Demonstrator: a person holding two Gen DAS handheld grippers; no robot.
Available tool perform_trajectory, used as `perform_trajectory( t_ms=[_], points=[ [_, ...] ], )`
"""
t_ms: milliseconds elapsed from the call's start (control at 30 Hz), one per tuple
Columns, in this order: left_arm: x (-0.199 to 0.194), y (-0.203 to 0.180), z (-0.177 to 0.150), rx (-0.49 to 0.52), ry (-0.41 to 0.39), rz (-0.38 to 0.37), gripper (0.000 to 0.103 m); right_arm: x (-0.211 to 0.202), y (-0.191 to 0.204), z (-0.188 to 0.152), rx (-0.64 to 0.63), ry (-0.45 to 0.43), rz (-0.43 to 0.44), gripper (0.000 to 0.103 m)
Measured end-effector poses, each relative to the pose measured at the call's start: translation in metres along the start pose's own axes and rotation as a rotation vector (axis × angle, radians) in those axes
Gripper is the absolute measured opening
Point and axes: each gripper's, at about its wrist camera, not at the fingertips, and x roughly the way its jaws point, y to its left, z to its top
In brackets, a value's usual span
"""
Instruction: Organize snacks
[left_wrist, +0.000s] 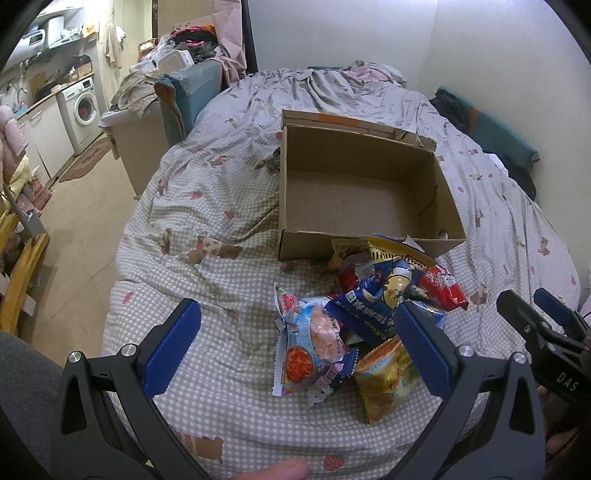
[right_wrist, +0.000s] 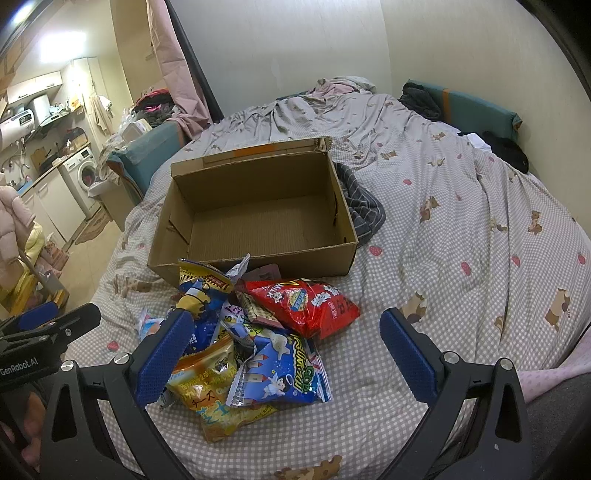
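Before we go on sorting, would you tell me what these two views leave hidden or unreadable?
- Left wrist view: the open brown cardboard box has its near inner wall hidden by its own front edge.
- Both views: the pile of snack bags overlaps, so the count and lower packets are hidden.
- Right wrist view: the grey striped cloth is partly behind the box.
- Small print on the red snack bag is blurred.
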Motion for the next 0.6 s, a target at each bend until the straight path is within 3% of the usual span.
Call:
perform_trajectory(
  t_ms=[600],
  points=[
    [-0.0008, 0.0003, 0.0011, 0.006, -0.002, 0.007, 0.103, 0.0, 0.0015, -0.0001, -0.001, 0.003, 0.0, 0.103]
  ],
)
